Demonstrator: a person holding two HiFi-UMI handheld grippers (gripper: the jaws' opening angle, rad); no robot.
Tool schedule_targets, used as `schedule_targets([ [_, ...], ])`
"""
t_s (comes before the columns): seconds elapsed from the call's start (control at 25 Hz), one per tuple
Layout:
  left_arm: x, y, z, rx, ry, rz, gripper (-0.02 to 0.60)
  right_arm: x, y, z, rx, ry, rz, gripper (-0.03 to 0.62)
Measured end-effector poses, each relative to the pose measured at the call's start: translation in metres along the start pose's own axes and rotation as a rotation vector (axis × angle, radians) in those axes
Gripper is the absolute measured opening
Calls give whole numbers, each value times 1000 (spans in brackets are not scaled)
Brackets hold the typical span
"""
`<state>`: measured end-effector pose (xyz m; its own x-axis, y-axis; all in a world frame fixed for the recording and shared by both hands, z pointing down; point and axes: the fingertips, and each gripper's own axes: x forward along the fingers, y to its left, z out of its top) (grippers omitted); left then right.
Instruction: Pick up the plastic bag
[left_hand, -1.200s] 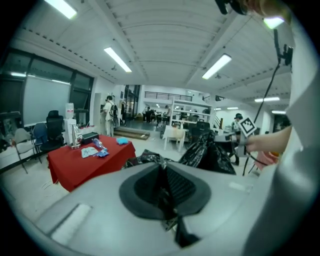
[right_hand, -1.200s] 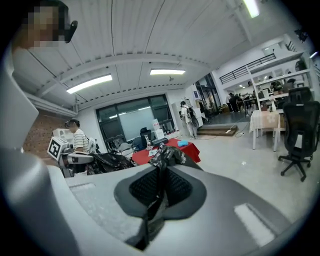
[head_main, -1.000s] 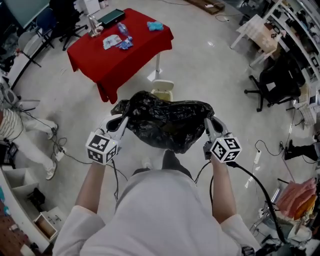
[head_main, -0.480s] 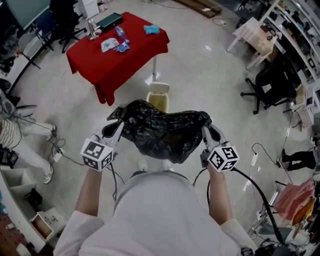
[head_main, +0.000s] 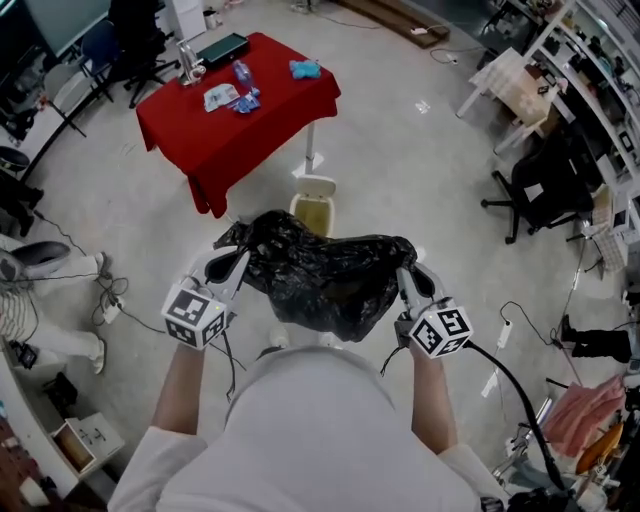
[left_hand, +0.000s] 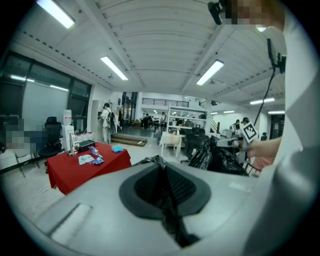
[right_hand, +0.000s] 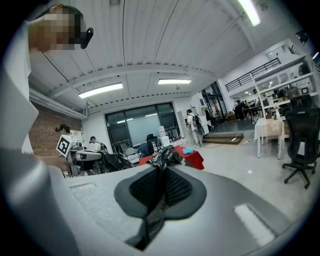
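Together, left tongs (head_main: 237, 260) and right tongs (head_main: 405, 277), two in all, clench one plastic bag (head_main: 325, 272).

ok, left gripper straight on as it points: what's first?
The black plastic bag it is shut on, bunched just past the left gripper's tips. Beyond that probably open floor; depth is unclear.

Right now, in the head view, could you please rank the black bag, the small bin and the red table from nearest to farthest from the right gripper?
1. The black bag: pinched in the right gripper.
2. The small bin: on the floor beyond the bag.
3. The red table: farthest, behind the bin, leftward.
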<state>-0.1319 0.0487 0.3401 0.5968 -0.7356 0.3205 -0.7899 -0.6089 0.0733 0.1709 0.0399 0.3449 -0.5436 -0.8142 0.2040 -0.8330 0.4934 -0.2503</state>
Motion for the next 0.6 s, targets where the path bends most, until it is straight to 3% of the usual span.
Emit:
schedule_targets([
  [0.6, 11, 1, 1, 2, -1, 2, 6, 15, -12, 11, -7, -25, 6, 2],
])
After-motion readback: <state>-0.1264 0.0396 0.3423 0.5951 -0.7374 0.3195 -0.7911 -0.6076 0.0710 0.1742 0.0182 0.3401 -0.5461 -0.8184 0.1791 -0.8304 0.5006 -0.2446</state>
